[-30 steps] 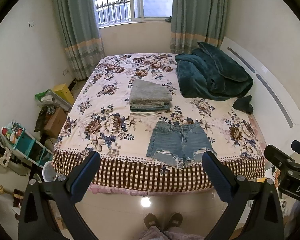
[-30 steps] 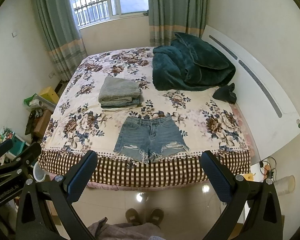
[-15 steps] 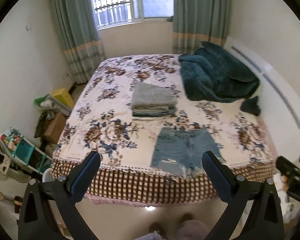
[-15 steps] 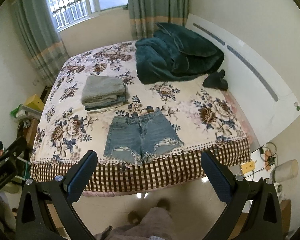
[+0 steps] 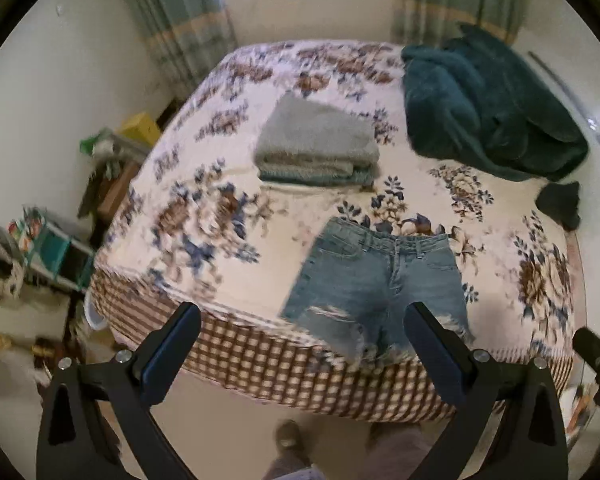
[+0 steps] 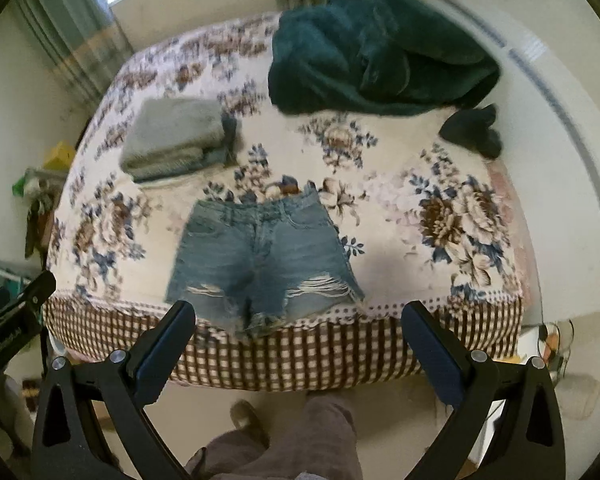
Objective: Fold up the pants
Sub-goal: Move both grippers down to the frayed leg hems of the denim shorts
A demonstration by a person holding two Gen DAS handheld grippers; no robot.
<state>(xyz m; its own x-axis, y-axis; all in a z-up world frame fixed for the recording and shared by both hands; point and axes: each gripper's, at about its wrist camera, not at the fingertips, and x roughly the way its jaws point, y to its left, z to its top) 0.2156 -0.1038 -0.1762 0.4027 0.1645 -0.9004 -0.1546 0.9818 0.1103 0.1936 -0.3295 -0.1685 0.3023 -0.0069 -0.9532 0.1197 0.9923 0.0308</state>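
Lying flat and unfolded near the foot edge of the bed (image 5: 204,216), the denim shorts (image 5: 376,280) have their waistband toward the far side and their frayed, ripped hems just at the checkered border of the floral cover (image 6: 452,216). Nothing touches them. Beyond the waistband and a little to the left sits a stack of folded grey and teal clothes (image 6: 176,140), apart from the shorts. Farther back on the right, a dark teal blanket (image 5: 488,104) is heaped against the white headboard (image 6: 556,92), with a small dark garment (image 6: 472,132) beside it. Both tools hang in the air off the foot of the bed, over the floor: the left tool (image 5: 300,344) has its two fingers spread wide with nothing between them, and the right tool (image 6: 298,340) is likewise wide apart and holding nothing. From where each camera looks, the shorts lie ahead of the fingers, not between them. Green curtains (image 5: 172,20) frame the window behind, and clutter crowds the floor at the left of the bed.
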